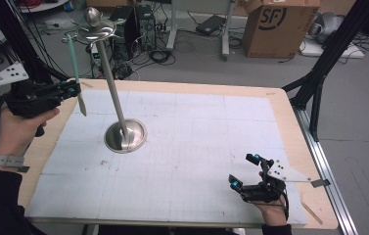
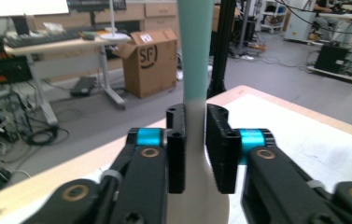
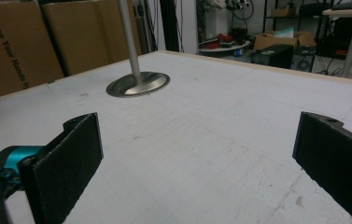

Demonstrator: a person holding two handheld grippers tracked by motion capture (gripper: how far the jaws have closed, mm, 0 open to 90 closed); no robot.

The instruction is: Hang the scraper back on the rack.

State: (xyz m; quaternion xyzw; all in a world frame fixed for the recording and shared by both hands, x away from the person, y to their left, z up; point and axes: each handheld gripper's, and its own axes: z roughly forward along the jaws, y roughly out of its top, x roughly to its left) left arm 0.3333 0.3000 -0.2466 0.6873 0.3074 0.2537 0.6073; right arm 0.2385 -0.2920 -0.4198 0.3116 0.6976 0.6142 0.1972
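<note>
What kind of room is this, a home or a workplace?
Most likely a lab or workshop: a cardboard shipping box on the floor, loose cables beside desks, and a gridded work table.

Past the wooden table (image 1: 289, 105) with its white gridded mat (image 1: 187, 161) we see a cardboard box (image 1: 277, 27) on the grey floor, black tripod legs (image 1: 326, 63) at the right, and tangled cables (image 1: 157, 54) beside a dark computer case (image 1: 126, 24).
</note>
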